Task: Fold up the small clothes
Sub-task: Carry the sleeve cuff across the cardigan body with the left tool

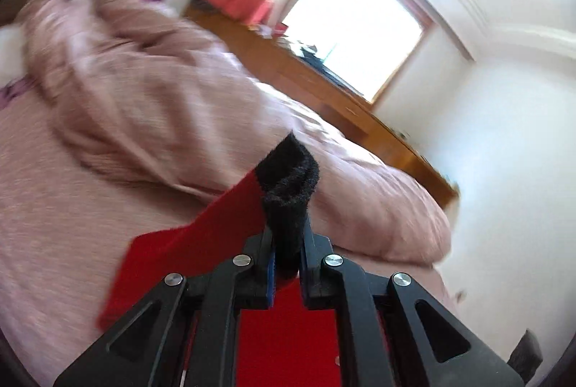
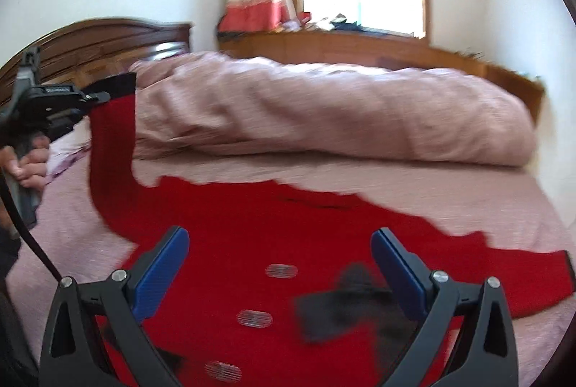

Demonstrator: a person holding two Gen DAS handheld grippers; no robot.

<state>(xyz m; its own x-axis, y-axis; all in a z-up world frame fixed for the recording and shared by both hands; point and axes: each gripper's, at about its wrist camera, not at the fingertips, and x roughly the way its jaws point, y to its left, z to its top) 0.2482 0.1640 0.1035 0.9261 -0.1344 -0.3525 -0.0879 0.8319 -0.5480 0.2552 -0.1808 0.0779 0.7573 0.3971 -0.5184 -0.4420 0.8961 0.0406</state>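
A red knit garment (image 2: pixel 252 235) with black trim and pale buttons lies spread on the pink bed. In the left wrist view my left gripper (image 1: pixel 286 243) is shut on the black cuff (image 1: pixel 288 185) of its red sleeve (image 1: pixel 187 253), held up off the bed. The right wrist view shows that same left gripper (image 2: pixel 97 97) at the far left, holding the lifted sleeve (image 2: pixel 111 149) by its black cuff. My right gripper (image 2: pixel 280 264) hangs open above the garment's front, its blue pads (image 2: pixel 162 275) wide apart with nothing between them. A black patch (image 2: pixel 345 311) lies below it.
A rolled pink duvet (image 2: pixel 324 113) lies across the bed behind the garment. A dark wooden headboard (image 2: pixel 90 45) stands at the left, and a wooden bench (image 2: pixel 342 48) runs under the window. A person's hand (image 2: pixel 28 167) grips the left tool's handle.
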